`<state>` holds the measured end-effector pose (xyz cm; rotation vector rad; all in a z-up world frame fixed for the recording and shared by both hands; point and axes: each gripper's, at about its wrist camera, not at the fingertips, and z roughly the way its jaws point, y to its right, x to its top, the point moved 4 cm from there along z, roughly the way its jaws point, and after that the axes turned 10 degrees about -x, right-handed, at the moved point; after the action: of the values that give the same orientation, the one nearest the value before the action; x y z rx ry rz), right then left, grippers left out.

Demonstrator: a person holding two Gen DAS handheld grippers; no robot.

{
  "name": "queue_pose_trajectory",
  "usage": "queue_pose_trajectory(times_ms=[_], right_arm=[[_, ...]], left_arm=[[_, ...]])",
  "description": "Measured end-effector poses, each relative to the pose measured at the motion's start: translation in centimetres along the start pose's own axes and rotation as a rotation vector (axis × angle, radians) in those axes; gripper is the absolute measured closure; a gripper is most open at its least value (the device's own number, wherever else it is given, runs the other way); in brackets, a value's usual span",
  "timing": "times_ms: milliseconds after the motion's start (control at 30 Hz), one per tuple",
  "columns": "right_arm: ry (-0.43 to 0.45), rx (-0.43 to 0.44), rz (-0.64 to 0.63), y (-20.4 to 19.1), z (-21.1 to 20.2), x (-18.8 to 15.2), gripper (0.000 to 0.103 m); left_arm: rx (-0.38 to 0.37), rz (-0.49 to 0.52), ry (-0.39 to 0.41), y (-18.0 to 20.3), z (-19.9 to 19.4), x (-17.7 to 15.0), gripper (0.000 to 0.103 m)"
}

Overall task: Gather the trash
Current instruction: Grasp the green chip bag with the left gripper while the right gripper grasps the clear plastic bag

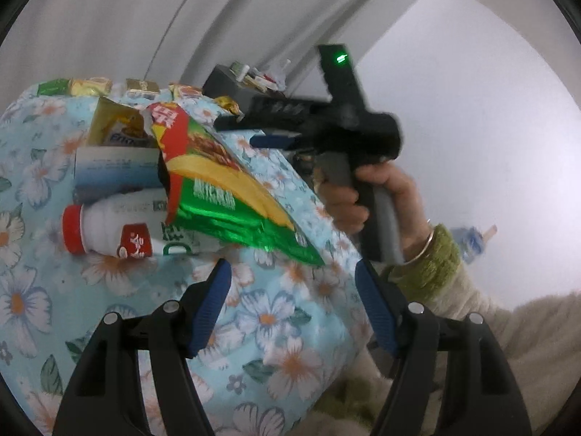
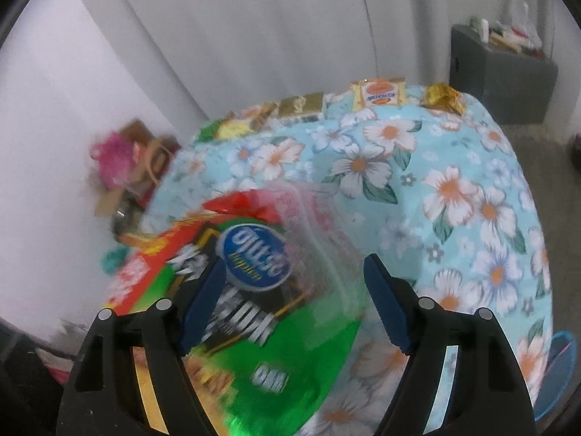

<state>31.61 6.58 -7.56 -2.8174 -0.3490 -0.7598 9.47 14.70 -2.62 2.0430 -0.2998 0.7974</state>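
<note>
Both tongs stood open, gripping nothing. The left tongs point(image 1: 292, 307) hovered over the flowered blue cloth point(image 1: 290, 327) on the desk, just short of the shiny green-and-red snack bag point(image 1: 232, 210). It lay across a white plastic bottle with a red cap point(image 1: 109, 229). The right tongs point(image 2: 292, 303) hung above that bag, nothing pinched.
</note>
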Motion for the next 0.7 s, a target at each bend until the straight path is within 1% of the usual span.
queue_pose_trajectory(times_ms=[33,67,100,133,200,300,333,433,533,700], right_arm=[[-0.012,-0.023,-0.012,0.0,0.7,0.0,0.038],[-0.027,-0.041,-0.017,0.1,1.5,0.0,0.042],[-0.048,-0.058,-0.013,0.4,2.3,0.0,0.049],[-0.064,-0.062,-0.004,0.7,2.9,-0.2,0.056],[-0.077,-0.052,0.016,1.2,3.5,-0.5,0.063],[-0.062,-0.046,0.030,1.7,3.7,-1.0,0.072],[-0.056,-0.048,0.031,1.8,3.6,-1.1,0.077],[-0.042,-0.060,0.051,2.5,3.3,-1.4,0.089],[-0.026,-0.062,0.071,3.1,2.8,-1.5,0.096],[-0.015,-0.045,0.103,3.8,2.4,-1.9,0.099]], left_arm=[[-0.002,0.002,0.009,0.1,0.0,0.2,0.035],[-0.002,0.006,0.020,0.1,0.0,0.4,0.035],[-0.002,0.013,0.031,0.3,-0.1,0.7,0.035],[-0.001,0.017,0.041,0.6,-0.1,0.9,0.035],[0.005,0.019,0.056,0.8,-0.3,1.2,0.035],[0.013,0.009,0.077,0.8,-0.3,1.8,0.035],[0.016,0.006,0.085,0.9,-0.4,2.0,0.035],[0.032,0.005,0.114,1.3,-0.7,2.6,0.035],[0.032,0.013,0.144,1.4,-0.7,3.6,0.035],[0.045,-0.004,0.189,1.2,-0.6,4.6,0.035]])
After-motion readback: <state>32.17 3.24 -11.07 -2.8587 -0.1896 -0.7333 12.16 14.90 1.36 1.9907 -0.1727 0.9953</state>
